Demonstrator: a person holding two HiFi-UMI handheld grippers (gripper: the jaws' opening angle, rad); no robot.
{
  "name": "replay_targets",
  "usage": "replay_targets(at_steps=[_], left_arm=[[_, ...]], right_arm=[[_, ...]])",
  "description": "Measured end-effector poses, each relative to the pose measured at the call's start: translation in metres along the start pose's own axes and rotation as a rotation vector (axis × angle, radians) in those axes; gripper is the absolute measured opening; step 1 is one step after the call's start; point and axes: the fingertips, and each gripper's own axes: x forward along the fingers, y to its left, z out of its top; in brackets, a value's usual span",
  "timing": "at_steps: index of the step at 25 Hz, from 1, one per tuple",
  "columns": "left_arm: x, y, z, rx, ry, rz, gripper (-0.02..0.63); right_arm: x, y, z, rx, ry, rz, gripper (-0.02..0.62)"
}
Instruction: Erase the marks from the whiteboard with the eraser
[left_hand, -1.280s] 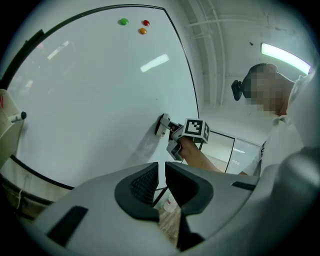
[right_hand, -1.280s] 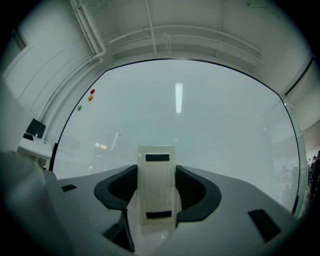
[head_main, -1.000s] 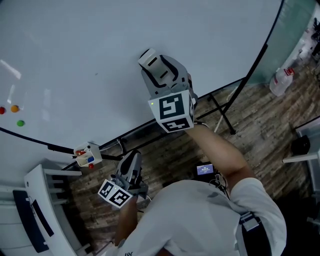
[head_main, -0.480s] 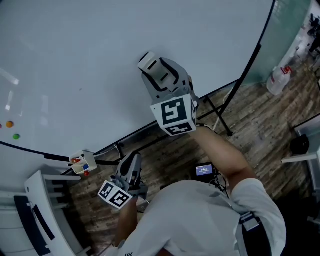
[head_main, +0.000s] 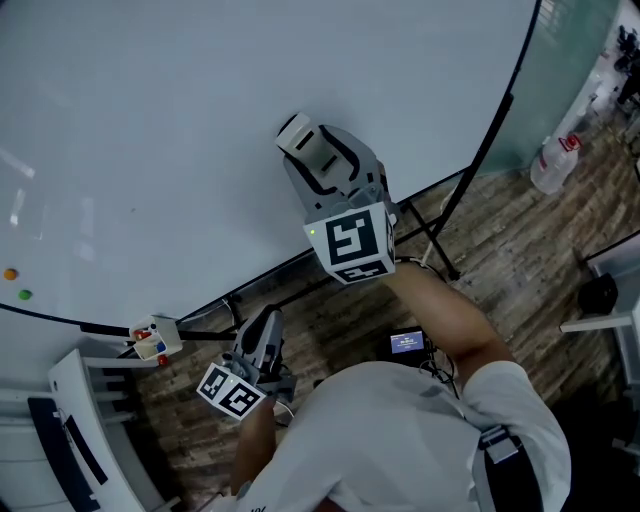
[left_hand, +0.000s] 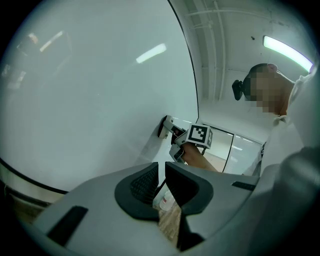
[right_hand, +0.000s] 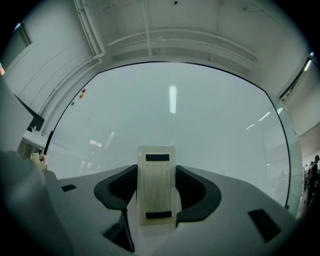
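The whiteboard (head_main: 180, 120) fills the upper left of the head view, and I see no marks on its white face. My right gripper (head_main: 300, 142) is shut on the white eraser (head_main: 293, 130), which is pressed against the board near its lower edge. In the right gripper view the eraser (right_hand: 157, 185) stands upright between the jaws of that gripper (right_hand: 157, 195), with the board (right_hand: 170, 110) right behind it. My left gripper (head_main: 265, 328) hangs low, off the board, over the floor. Its jaws (left_hand: 161, 182) are together with nothing held. The left gripper view also catches the eraser (left_hand: 163, 126) on the board (left_hand: 90, 100).
Orange (head_main: 10, 273) and green (head_main: 24, 294) magnets sit at the board's far left. A small box with coloured bits (head_main: 152, 338) hangs at the board's lower edge. The board's black stand leg (head_main: 435, 240), a plastic bottle (head_main: 553, 165) and a white rack (head_main: 90, 420) are on the wooden floor.
The box and magnets have slid left in the head view while the eraser stays mid-picture, so the right gripper has carried the eraser slightly right along the board. The left gripper has stayed put.
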Motion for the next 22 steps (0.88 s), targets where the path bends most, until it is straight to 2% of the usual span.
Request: replay_targets(at_steps=[16,22], left_arm=[[0.055,-0.026,-0.020,0.008,0.006,0.000,0.032],[0.063,-0.033,-0.022,0.014,-0.001,0.011,0.032]], right_arm=[[-0.012,-0.071,-0.020,0.023,-0.031,-0.014,0.255],[-0.014,-0.084,-0.022,0.029,-0.033,-0.015,0.255]])
